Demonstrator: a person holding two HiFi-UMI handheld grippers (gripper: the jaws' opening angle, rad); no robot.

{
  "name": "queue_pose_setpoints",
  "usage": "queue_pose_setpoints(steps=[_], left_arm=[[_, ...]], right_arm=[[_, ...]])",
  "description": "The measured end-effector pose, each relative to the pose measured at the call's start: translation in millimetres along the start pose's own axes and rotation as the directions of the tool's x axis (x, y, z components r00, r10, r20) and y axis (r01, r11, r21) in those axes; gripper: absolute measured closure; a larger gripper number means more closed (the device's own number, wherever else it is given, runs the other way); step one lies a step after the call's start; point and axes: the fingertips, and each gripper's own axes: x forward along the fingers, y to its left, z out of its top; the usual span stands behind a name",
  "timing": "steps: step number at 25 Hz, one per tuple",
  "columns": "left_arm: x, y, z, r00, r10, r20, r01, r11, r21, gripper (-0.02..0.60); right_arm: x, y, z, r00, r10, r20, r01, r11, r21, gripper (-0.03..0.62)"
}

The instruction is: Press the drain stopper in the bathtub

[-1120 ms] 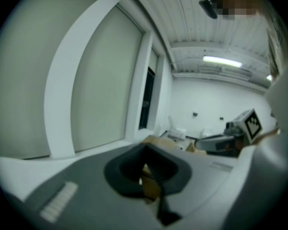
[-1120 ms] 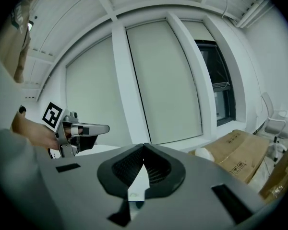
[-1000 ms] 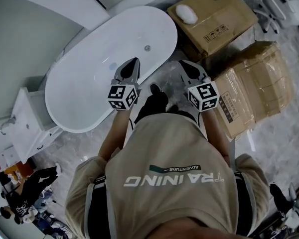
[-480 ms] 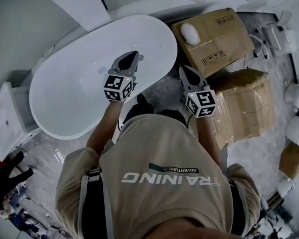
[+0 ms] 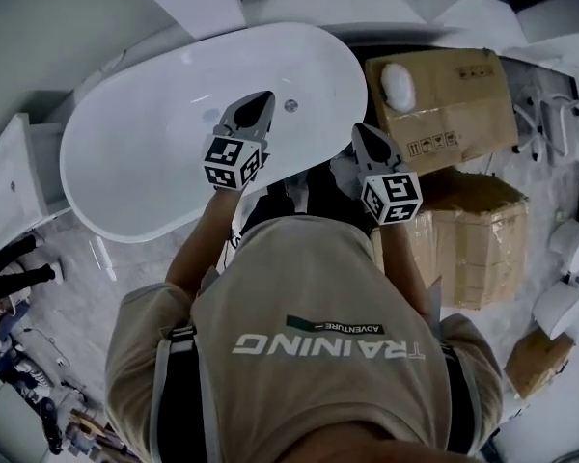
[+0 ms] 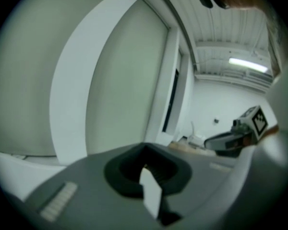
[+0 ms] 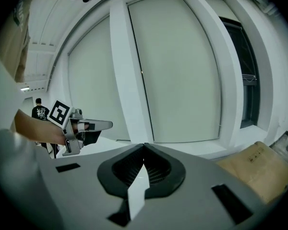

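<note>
**Q:** Where is the stopper, and why is the left gripper held there?

**A:** The stopper (image 5: 290, 105) is a small round metal disc on the bottom of the white tub (image 5: 135, 162), toward the tub's right end. The left gripper (image 5: 260, 101) hangs over the tub, with its tip just beside the stopper in the head view. It appears to be above the disc, not touching it. Its fingers (image 6: 91, 176) are closed together with nothing between them, probably so the blunt tip can push the disc down.

**Q:** And the right gripper?

**A:** The right gripper (image 5: 361, 133) is outside the tub's near rim, over the floor (image 5: 72, 297). Its fingers (image 7: 216, 176) are also closed and empty. It seems to be simply held out of the way.

**Q:** What else is around, and does anything block the way?

**A:** 2 cardboard boxes stand on the floor to the right of the tub. The far box (image 5: 454, 114) is just beside the tub's right end and carries a white rounded object (image 5: 398, 83) that I cannot identify. The near box (image 5: 473, 234) sits beside the person. A white cabinet (image 5: 10, 177) stands at the tub's left end. Nothing lies in the tub between the tip and the stopper, so the arm only has to reach over the rim.
</note>
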Motion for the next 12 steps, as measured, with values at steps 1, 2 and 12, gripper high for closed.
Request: queue_pose_setpoints(steps=[1,2,12], left_arm=[[5,4,4,0.999,0.033,-0.003,-0.033,0.999,0.001,0.580],[9,8,7,0.998,0.068,-0.006,-0.068,0.998,-0.007,0.580],[28,45,24,0.957,0.291,-0.009,-0.289,0.947,-0.137,0.580]], right_arm=[[11,-5,5,0.999,0.035,0.003,-0.035,0.999,-0.009,0.582],[22,-11,11,0.997,0.073,0.006,-0.073,0.997,-0.021,0.582],[110,-64,34,0.964,0.263,-0.033,-0.264,0.963,-0.059,0.582]])
